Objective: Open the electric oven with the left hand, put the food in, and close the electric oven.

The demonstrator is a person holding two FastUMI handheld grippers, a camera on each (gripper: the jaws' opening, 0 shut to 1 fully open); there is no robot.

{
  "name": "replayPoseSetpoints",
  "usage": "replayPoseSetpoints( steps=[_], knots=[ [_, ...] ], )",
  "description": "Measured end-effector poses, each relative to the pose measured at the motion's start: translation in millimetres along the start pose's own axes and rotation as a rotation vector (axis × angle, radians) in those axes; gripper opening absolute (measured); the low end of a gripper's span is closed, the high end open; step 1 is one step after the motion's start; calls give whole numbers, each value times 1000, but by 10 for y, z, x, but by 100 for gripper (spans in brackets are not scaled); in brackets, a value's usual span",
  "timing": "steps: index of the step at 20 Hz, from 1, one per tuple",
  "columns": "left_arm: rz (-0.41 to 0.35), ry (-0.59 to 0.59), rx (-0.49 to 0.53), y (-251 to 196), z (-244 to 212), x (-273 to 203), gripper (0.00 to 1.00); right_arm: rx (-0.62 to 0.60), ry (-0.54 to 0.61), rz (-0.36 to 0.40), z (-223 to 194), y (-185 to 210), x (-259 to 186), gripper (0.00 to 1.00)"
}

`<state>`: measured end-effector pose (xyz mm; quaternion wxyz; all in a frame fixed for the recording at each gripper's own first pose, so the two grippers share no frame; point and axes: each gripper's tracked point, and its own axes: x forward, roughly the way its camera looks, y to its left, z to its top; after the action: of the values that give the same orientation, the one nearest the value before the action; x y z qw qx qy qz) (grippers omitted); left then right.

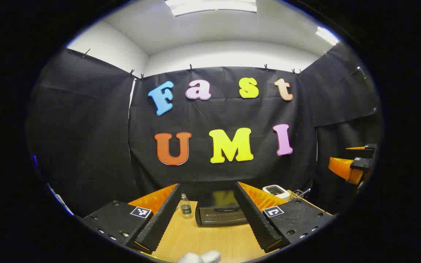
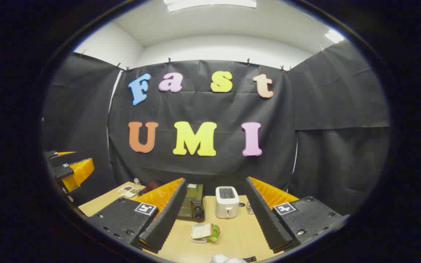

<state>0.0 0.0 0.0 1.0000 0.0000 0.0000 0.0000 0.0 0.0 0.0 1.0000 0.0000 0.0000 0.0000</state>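
Oven (image 1: 220, 212) door shut, facing left gripper (image 1: 205, 219), jaws wide for handle; right gripper (image 2: 212, 215), jaws wide, aimed at sandwich tray (image 2: 204, 232).

**Closed oven and a tray of food on the wooden worktop**

A small black electric oven (image 1: 221, 212) sits upright at the back of the worktop (image 1: 210, 237), close to the booth wall. Its glass door is shut, with a dark bar handle across the front. In the right gripper view the oven (image 2: 193, 204) appears side-on. The food (image 2: 205, 231), a sandwich with green leaves in a shallow white tray, lies flat nearer the front edge, apart from the oven.
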Motion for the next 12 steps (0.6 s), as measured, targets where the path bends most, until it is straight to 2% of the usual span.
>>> replayPoseSetpoints(
  steps=[1, 12],
  knots=[
    [3, 1, 4, 5, -8, 18, 95, -2, 0, -2, -7, 0, 8, 94],
    [9, 13, 20, -41, -106, 188, 95, 0, 18, -6, -51, -1, 80, 94]
  ],
)
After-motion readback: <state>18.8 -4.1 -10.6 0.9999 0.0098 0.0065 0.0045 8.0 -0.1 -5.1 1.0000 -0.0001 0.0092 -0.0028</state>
